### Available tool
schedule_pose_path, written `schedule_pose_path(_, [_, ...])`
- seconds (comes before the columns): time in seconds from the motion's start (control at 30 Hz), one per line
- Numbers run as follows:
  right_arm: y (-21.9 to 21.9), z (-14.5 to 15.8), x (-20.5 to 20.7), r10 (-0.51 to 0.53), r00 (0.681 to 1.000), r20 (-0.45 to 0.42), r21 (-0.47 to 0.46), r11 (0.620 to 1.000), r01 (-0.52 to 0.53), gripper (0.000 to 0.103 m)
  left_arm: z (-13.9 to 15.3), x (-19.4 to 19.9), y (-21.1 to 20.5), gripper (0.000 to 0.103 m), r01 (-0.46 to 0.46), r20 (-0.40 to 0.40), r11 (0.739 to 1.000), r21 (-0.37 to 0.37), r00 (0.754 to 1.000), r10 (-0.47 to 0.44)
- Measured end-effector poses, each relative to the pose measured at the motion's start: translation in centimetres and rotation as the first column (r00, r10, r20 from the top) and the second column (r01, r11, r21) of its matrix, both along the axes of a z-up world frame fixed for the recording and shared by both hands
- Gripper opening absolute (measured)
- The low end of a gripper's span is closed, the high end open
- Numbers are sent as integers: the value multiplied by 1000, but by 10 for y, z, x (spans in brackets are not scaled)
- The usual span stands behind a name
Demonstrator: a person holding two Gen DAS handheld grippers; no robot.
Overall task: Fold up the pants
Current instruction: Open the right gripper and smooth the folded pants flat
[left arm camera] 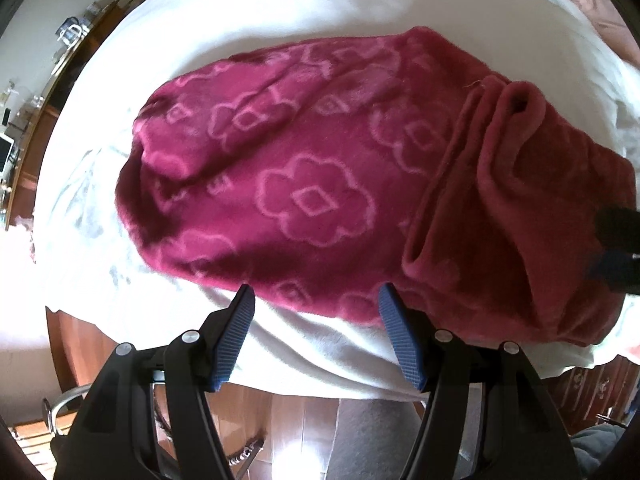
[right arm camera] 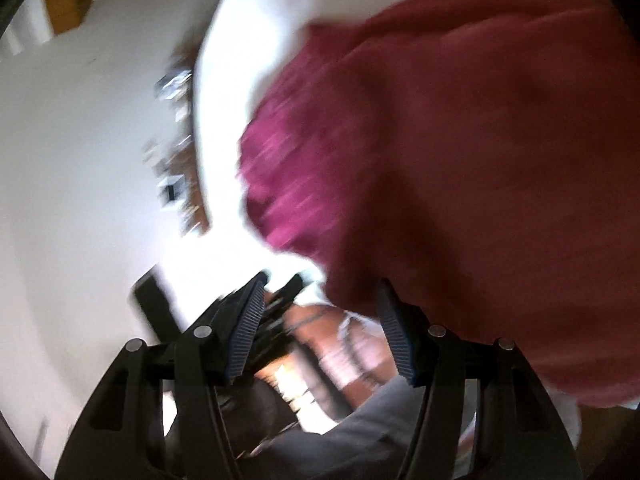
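Note:
Magenta fleece pants (left arm camera: 320, 176) with a pale flower pattern lie folded in a thick bundle on a white-covered table (left arm camera: 248, 20). A plain inside-out fold of cloth lies over their right part. My left gripper (left arm camera: 318, 296) is open and empty at the pants' near edge. The other gripper shows as a dark shape at the pants' right end (left arm camera: 618, 252). In the blurred right wrist view the pants (right arm camera: 460, 152) fill the upper right. My right gripper (right arm camera: 320, 284) is open and empty at their lower edge.
The table's near edge runs just behind my left fingers; wooden floor (left arm camera: 256, 412) and a grey mat lie below. A wooden sideboard (left arm camera: 44, 92) with glassware stands far left. A white wall (right arm camera: 80, 160) fills the left of the right wrist view.

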State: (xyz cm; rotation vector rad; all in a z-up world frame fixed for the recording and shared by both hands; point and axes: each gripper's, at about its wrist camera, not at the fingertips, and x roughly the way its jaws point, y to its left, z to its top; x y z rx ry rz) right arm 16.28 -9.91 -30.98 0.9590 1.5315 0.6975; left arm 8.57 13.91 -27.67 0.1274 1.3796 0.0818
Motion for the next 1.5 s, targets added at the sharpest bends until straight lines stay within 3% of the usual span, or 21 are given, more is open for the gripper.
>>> schedule_pose_path(0.13, [14,4,-4,38,999,17,5,999,-38,60,6,-5,1,64,-12,10,1000,1,1000,12])
schedule_pose_path(0.33, [-36,13,-5,-109,990,87,-161,979,122,60,3,9,-2,64,10,18,1000,-28,1000,-9])
schedule_pose_path(0.57, [-88,30,-9,-214,954,211,-427,857,287,60,4,21,-38,64,124,35,989,-80,992,-122])
schedule_pose_path(0.73, [-104,23,-17,-237,946,223,-503,803,320,60,-19,26,-54,64,185,-17,979,-85,982,-187])
schedule_pose_path(0.87, [-99,14,-20,-203,954,219,-556,778,293,60,-46,34,-49,65,180,-60,983,-24,982,-182])
schedule_pose_path(0.97, [-95,2,-13,-170,964,203,-586,768,259,60,-61,42,-43,78,170,-63,985,23,984,-169])
schedule_pose_path(1.1, [-92,6,-3,-138,969,206,-597,767,236,60,-67,47,-46,80,200,-54,978,56,979,-197])
schedule_pose_path(1.33, [-28,31,33,30,958,284,-585,797,149,60,-64,49,-41,80,214,-44,977,11,976,-214])
schedule_pose_path(1.5, [21,26,62,142,943,301,-633,769,86,60,-60,48,-21,80,239,-37,971,-16,970,-239])
